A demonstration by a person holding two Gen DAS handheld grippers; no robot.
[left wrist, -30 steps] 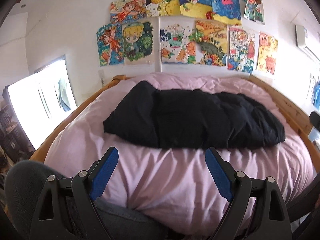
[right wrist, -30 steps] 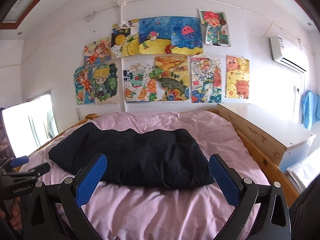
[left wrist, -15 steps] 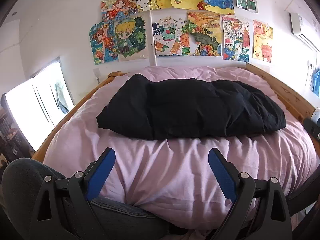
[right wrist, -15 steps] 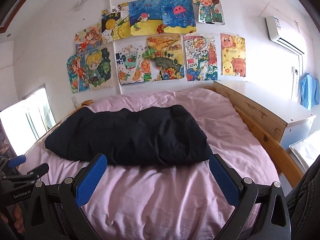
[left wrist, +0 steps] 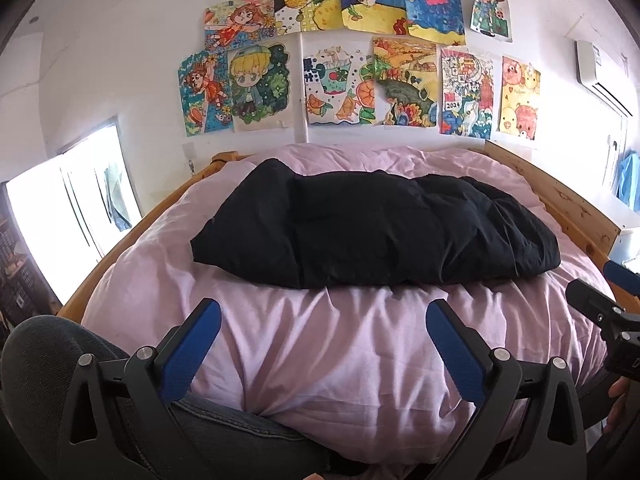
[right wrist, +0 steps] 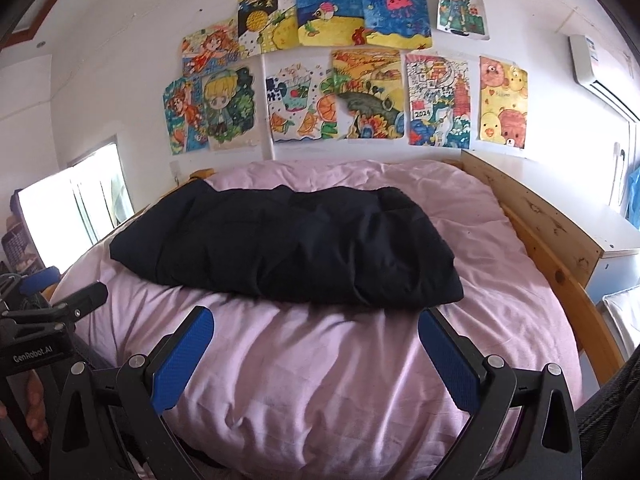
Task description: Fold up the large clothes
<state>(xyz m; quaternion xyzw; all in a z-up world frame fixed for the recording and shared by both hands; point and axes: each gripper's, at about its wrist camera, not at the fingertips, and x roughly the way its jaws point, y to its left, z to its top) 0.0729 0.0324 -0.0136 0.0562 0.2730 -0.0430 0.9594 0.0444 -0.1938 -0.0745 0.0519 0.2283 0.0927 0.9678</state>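
- Pink duvet (left wrist: 320,352) covers wooden-framed bed.
- Black folded garment (left wrist: 376,232) lies across duvet's middle.
- Left gripper (left wrist: 323,344), just opened wider, and right gripper (right wrist: 316,348) spread empty near duvet's front edge.

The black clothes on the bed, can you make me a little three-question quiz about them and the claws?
1. True or false: the left claw is squeezing the black garment.
2. What lies under the garment? A) pink duvet B) wooden floor C) blue rug
3. Fill in: the right claw is ____, with nothing between its pads.

Key: 1 false, it has just been opening and holds nothing. 2 A. 3 open.
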